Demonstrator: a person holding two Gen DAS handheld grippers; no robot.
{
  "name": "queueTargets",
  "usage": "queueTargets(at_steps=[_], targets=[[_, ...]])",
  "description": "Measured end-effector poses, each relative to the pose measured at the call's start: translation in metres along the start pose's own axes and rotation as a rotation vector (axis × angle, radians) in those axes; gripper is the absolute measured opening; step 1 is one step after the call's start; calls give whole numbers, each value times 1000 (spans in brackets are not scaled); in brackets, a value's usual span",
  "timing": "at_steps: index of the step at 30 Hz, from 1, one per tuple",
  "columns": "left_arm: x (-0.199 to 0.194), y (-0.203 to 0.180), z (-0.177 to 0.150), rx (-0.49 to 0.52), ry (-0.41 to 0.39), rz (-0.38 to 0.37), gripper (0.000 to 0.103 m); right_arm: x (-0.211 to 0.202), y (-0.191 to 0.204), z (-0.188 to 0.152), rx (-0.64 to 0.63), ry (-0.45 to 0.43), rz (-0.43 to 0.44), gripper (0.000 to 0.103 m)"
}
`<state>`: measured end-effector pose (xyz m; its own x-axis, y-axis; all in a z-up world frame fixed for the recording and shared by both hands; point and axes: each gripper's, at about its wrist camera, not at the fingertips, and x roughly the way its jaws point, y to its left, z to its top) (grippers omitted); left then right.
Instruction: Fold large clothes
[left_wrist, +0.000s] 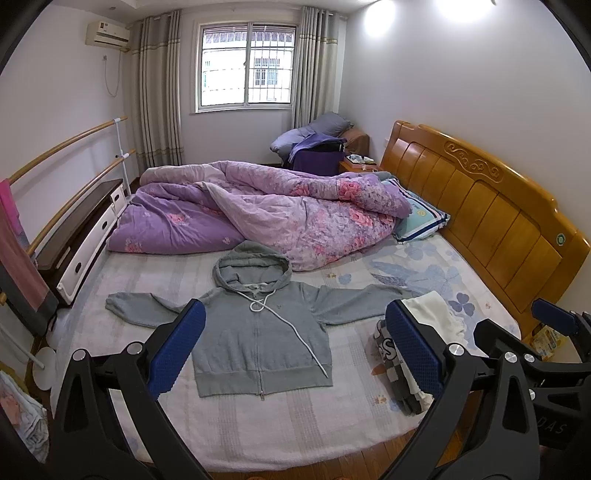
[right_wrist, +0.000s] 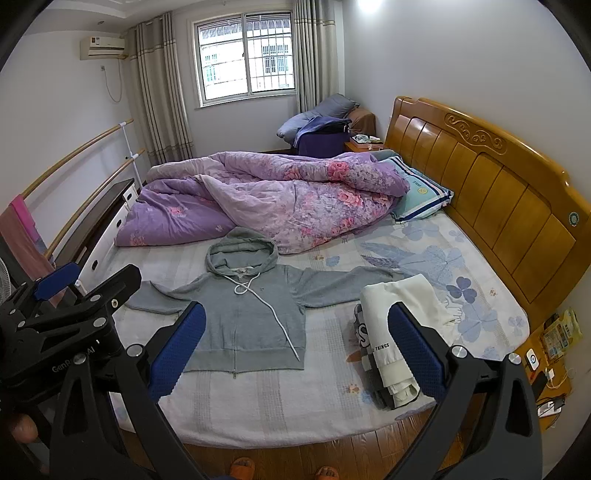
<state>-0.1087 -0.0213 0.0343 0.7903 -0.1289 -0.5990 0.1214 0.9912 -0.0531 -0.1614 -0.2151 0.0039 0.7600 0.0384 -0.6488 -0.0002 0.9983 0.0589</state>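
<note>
- The left gripper is seen in its own view with both blue-padded black fingers spread wide apart; nothing is held between them, and they are held above the near edge of the bed.
- The right gripper is likewise seen with its blue-padded fingers spread wide and nothing gripped.
- In the right wrist view, part of the lettering "GenR...AI" is read on the black body of the left gripper; in the left wrist view, the letters "DAS" are made out on the right gripper's body.
- A grey zip-front hooded sweatshirt is laid flat, front up, on the pale patterned bed sheet, its sleeves spread to both sides and its hood towards the far side; a white drawstring is trailed across its front.
- Just to the right of it, a stack of folded clothes is set near the bed's edge; the word "THINGS" is read on the white top garment.
- Farther back, a rumpled purple floral quilt is heaped across the bed, with a striped pale-green pillow beside the orange wooden headboard.
- A wall-mounted air conditioner is seen beside the barred window.
</note>
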Motion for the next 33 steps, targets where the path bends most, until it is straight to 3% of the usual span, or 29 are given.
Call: queueTargets(at_steps=[11, 33], targets=[[0, -3, 3, 23, -41, 24, 97, 2, 3, -1, 2, -4, -1, 95], [1, -2, 3, 16, -22, 27, 98, 11, 8, 3, 2, 6, 2, 95]])
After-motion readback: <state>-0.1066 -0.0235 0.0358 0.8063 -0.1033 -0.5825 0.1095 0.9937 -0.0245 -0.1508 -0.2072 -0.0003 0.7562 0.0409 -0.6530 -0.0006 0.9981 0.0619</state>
